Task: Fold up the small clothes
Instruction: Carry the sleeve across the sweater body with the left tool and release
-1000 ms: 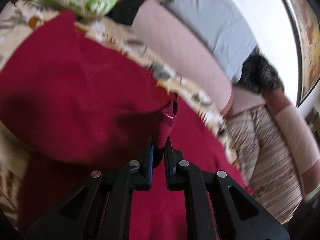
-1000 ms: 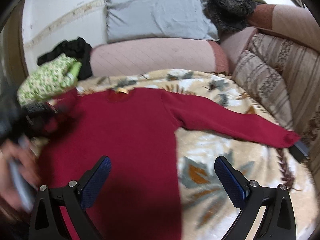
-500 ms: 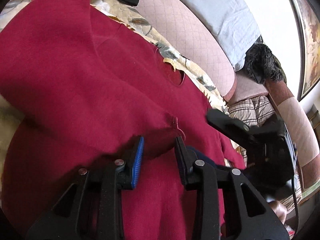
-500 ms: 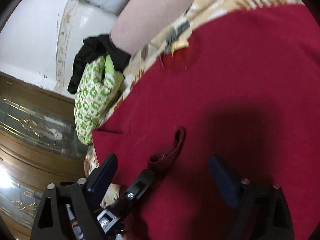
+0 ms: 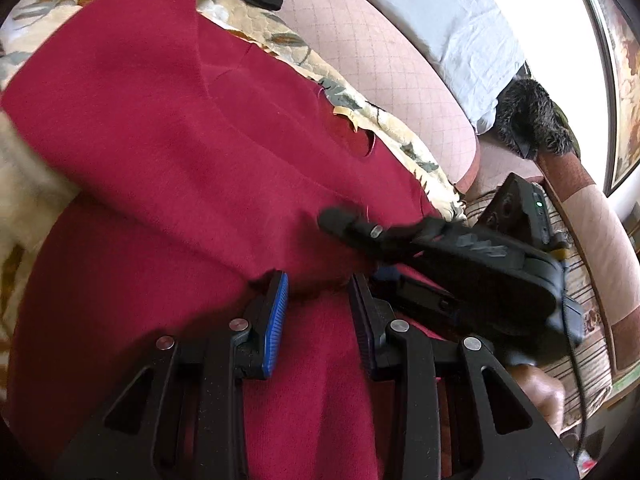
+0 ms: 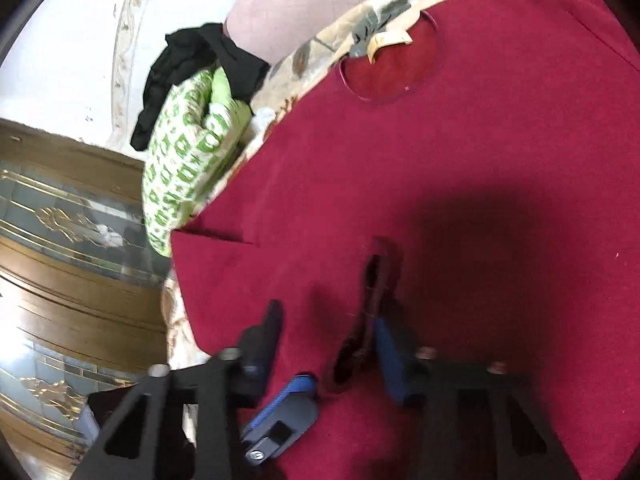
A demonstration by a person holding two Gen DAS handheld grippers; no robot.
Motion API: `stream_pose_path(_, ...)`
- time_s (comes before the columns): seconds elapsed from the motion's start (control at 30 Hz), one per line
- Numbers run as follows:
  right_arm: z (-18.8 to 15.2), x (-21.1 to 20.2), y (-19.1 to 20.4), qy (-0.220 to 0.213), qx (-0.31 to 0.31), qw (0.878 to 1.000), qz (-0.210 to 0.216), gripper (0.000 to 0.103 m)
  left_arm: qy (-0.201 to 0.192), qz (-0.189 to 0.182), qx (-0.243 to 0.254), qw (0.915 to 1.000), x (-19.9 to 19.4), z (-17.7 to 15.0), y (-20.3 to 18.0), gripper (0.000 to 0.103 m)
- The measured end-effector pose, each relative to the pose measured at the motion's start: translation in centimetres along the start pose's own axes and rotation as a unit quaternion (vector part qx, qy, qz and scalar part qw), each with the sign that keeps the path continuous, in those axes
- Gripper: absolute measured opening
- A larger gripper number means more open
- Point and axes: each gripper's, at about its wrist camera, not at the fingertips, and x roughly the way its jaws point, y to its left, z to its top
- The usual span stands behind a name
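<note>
On sweater (image 5: pixel 168 128) | left tongs (image 5: pixel 318 300) released sleeve, ajar | right tongs (image 6: pixel 328 332) narrowing around cuff (image 6: pixel 374 280)

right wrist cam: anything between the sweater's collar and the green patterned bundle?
Only a strip of floral blanket separates the sweater collar from the green bundle. The right wrist view shows it; black cloth lies on the bundle's far side.

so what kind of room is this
Most likely a home living room: a cushioned sofa with a grey pillow, a floral blanket spread over the seat, and a red sweater laid out for folding.
</note>
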Motion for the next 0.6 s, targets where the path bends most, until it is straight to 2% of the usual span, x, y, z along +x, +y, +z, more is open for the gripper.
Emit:
stream_pose_path(0.03, 0.1, 0.1, 0.0, -0.001, -0.007, 1.000, -0.009, 0.010, -0.005, 0.011, 0.000, 0.9999, -0.5, -0.3, 0.0, 0.030)
stream_pose_path(0.07, 0.2, -0.2, 0.4, -0.010, -0.022, 1.000, -0.016, 0.006, -0.014, 0.022, 0.002, 0.9996, -1.1, -0.5, -0.1, 0.030)
stream_pose_path(0.2, 1.8, -2.6, 3.3, -0.071, -0.111, 0.989, -0.065, 0.006, -0.041, 0.049, 0.014, 0.9978, -1.7, -0.7, -0.2, 0.031)
stream_pose_path(0.3, 3.8, -5.0, 3.2, -0.120, -0.133, 0.978, -0.106, 0.006, -0.043, 0.067, 0.026, 0.9965, -0.7, -0.9, -0.3, 0.031)
stream_pose_path(0.43, 6.5, -8.2, -1.3, -0.164, -0.089, 0.973, -0.135, 0.006, -0.050, 0.086, 0.050, 0.9938, 0.0, -1.2, -0.9, 0.034)
stream_pose_path(0.6, 6.9, -9.5, -6.9, -0.160, -0.018, 0.976, -0.147, 0.006, -0.051, 0.086, 0.049, 0.9938, 0.2, -1.1, -0.7, 0.034)
